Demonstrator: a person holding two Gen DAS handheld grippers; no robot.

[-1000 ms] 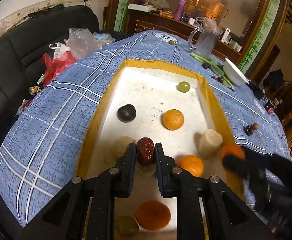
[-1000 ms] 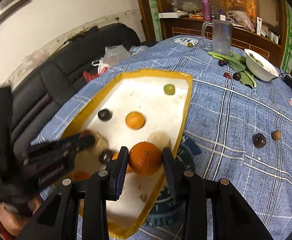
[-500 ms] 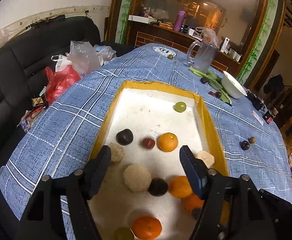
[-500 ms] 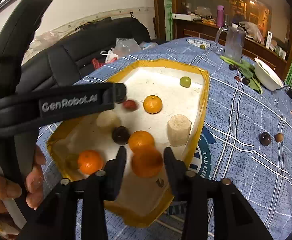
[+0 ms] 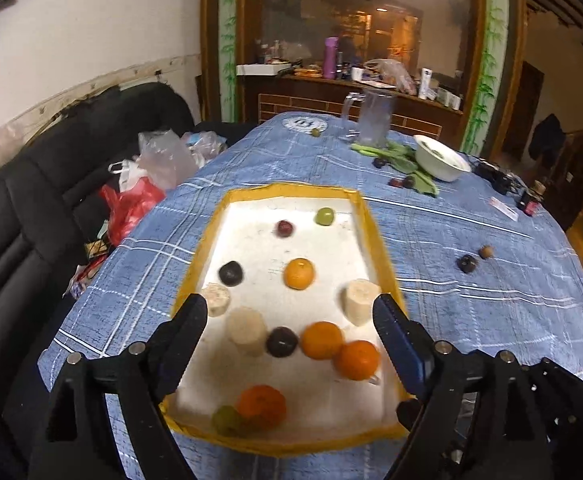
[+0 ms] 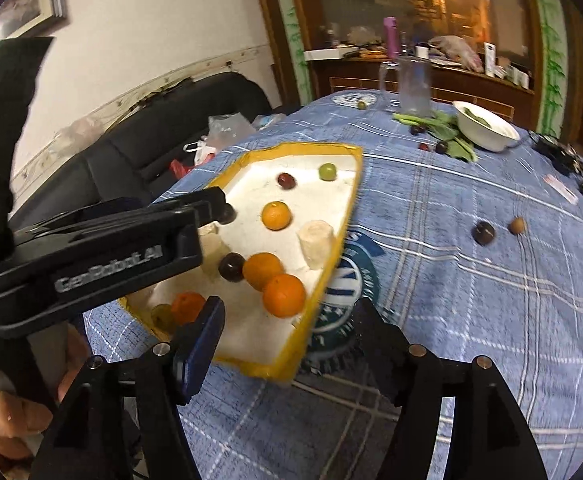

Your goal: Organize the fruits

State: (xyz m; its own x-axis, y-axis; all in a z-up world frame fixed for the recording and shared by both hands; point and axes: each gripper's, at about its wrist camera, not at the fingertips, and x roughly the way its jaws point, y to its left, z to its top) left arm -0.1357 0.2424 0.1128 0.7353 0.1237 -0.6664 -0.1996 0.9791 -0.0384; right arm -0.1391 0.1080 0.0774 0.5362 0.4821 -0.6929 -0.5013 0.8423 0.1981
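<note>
In the left wrist view the left gripper (image 5: 287,312) fills the bottom edge, its arms cut off by the frame. Its jaws are opening and stand wide apart above the near half of the tray (image 5: 195,276), with nothing pressed between them; it is released. It tilts downward over the fruit. At the right edge a black mass, partly cropped and hard to read, overlaps the tray's corner.

In the right wrist view the right gripper (image 6: 287,320) is likewise opening and empty, tilted down over the tray's near corner and the blue checked tabletop (image 6: 471,300). The left gripper's black body crosses the left side here and hides part of the tray; a person's hand (image 6: 7,416) grasps its handle at the lower left, cut by the frame.

Nearest in the tray lie a blurred green fruit (image 5: 226,419) touching an orange (image 5: 261,405). Beyond them sit two more oranges (image 5: 339,348) touching each other, a dark plum (image 5: 280,341) and three pale cylindrical chunks (image 5: 246,330). Farther in are a fourth orange (image 5: 299,273), another dark fruit (image 5: 230,273), a small red fruit (image 5: 284,228) and a green grape (image 5: 324,216).

Outside the tray, two small fruits (image 5: 467,263) lie on the cloth to the right. At the far end stand a white bowl (image 5: 441,158), leafy greens (image 5: 399,158) and a glass pitcher (image 5: 373,122); small items near them are too tiny to identify.
</note>
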